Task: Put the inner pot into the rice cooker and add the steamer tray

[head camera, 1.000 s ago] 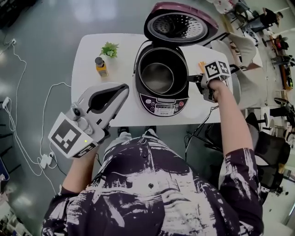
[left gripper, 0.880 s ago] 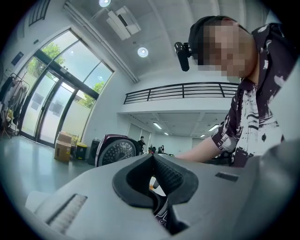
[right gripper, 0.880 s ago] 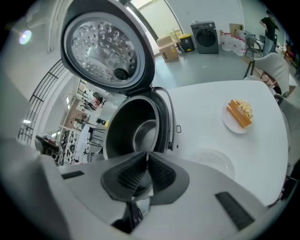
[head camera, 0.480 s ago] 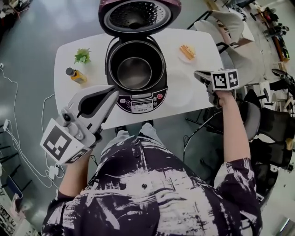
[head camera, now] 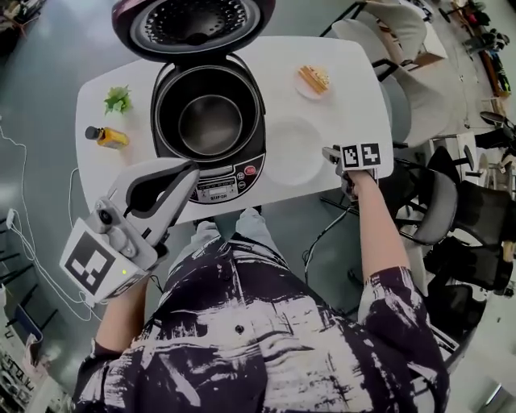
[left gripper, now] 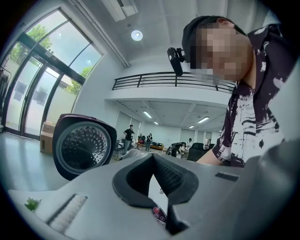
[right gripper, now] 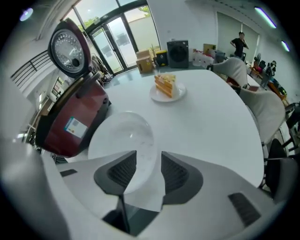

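Observation:
The rice cooker (head camera: 205, 121) stands on the white table (head camera: 355, 97) with its lid (head camera: 189, 24) up and the metal inner pot (head camera: 210, 125) seated inside. A white steamer tray (head camera: 292, 149) lies flat on the table just right of the cooker. My right gripper (head camera: 330, 153) points steeply down at the tray's right rim. In the right gripper view its jaws (right gripper: 148, 159) are opening, and the tray (right gripper: 123, 133) shows in the gap with the pads not pressing on it. My left gripper (head camera: 189, 168) hovers shut and empty at the cooker's front, its tips (left gripper: 152, 157) meeting.
A cake slice on a small plate (head camera: 313, 79) sits at the table's far right. A small plant (head camera: 118, 100) and a bottle (head camera: 105, 137) stand left of the cooker. Chairs (head camera: 419, 202) crowd the table's right side. Cables trail on the floor at left.
My right gripper left the cooker's right rim and dropped toward the table's front right, onto the tray's edge, with its jaws parting. The left gripper shifted slightly along the table's front.

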A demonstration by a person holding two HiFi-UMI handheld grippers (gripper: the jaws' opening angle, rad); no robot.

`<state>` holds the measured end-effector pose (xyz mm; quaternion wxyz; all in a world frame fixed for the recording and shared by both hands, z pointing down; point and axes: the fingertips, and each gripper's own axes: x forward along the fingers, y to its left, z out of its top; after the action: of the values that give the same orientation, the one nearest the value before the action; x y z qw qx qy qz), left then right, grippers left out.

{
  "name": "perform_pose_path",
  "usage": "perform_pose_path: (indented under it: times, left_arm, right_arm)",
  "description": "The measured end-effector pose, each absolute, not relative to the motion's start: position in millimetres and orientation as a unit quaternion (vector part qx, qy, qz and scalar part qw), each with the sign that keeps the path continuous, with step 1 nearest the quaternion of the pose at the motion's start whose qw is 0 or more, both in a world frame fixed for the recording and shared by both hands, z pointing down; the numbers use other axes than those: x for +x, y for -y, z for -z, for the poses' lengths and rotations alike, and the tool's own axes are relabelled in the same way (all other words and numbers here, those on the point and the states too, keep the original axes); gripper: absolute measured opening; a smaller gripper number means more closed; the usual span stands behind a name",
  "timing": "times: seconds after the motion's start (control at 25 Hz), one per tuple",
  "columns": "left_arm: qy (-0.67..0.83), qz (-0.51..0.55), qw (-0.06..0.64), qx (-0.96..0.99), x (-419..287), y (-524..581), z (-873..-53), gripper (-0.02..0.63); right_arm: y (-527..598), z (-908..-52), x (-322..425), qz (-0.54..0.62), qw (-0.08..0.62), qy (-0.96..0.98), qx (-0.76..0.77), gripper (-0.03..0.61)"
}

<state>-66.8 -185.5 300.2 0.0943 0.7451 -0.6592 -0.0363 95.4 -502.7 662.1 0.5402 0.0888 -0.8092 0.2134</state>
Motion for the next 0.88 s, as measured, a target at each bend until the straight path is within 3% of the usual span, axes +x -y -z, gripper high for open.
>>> perform_pose_path:
  times: [0.6,0.68,0.88]
  left_arm:
    - [0.699,0.029,0.117,0.705,-70,185,-316,0.005]
    - [0.702,0.029,0.116,0.702,-71,184,-316,0.005]
    - [0.705,0.029,0.115,0.699,-70,180,-317,0.005]
  right_arm:
    - [502,-733,88,-0.201,0.615,0.757,0.087,0.111]
    - [503,-736,89,-0.197,0.621,0.753,0.092,0.056]
    - [506,-736,90,-0.213,0.62,0.747,0.111,0.01]
